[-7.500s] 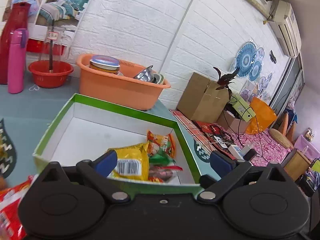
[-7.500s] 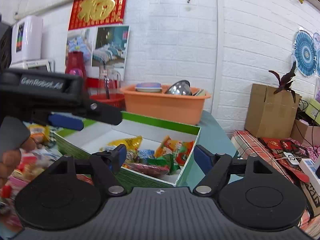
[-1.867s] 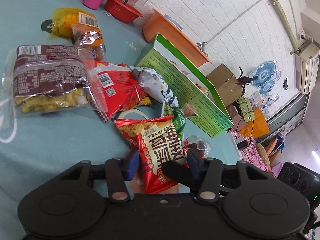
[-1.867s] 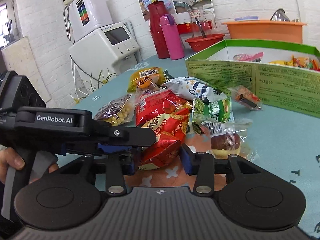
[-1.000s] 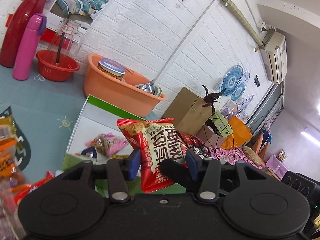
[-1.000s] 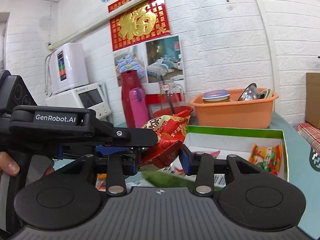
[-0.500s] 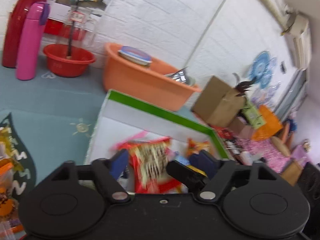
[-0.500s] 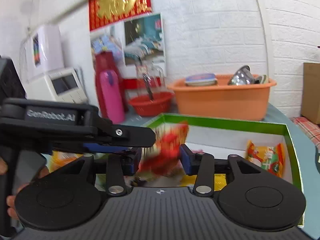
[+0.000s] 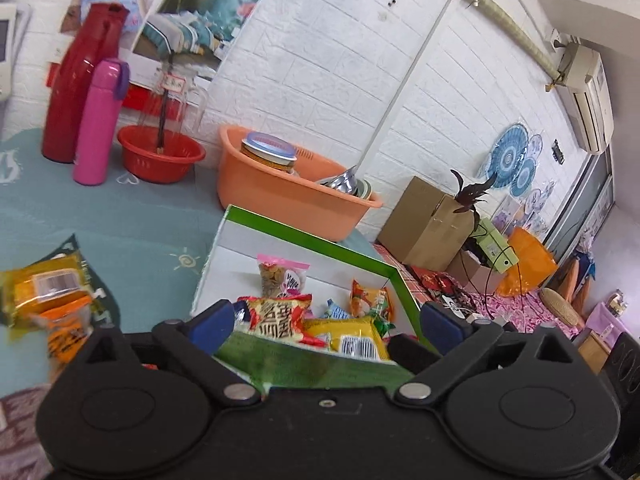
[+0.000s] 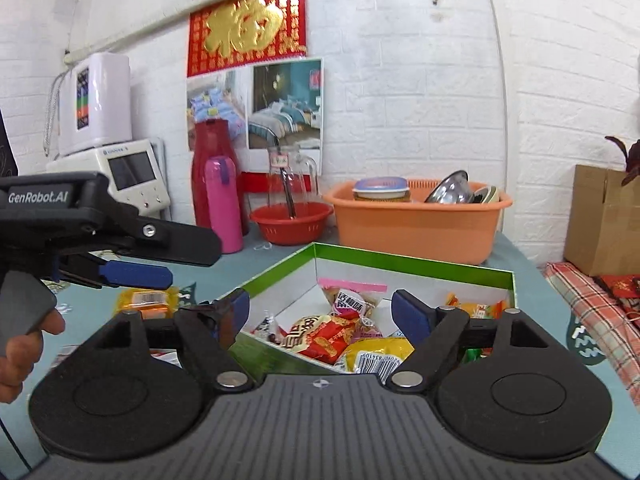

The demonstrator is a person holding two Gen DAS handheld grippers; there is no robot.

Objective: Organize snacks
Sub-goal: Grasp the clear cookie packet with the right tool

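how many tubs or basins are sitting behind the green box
2. The big orange basin holding dishes stands right behind the green box; the smaller red basin sits to its left, beside the pink bottle. Nothing suggests a hidden third.

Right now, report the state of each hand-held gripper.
Left hand-held gripper: open, holding nothing.
Right hand-held gripper: open, holding nothing.

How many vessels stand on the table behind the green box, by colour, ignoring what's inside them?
Red: 2, the flask and the basin
Pink: 1, the bottle
Orange: 1, the tub
Total: 4
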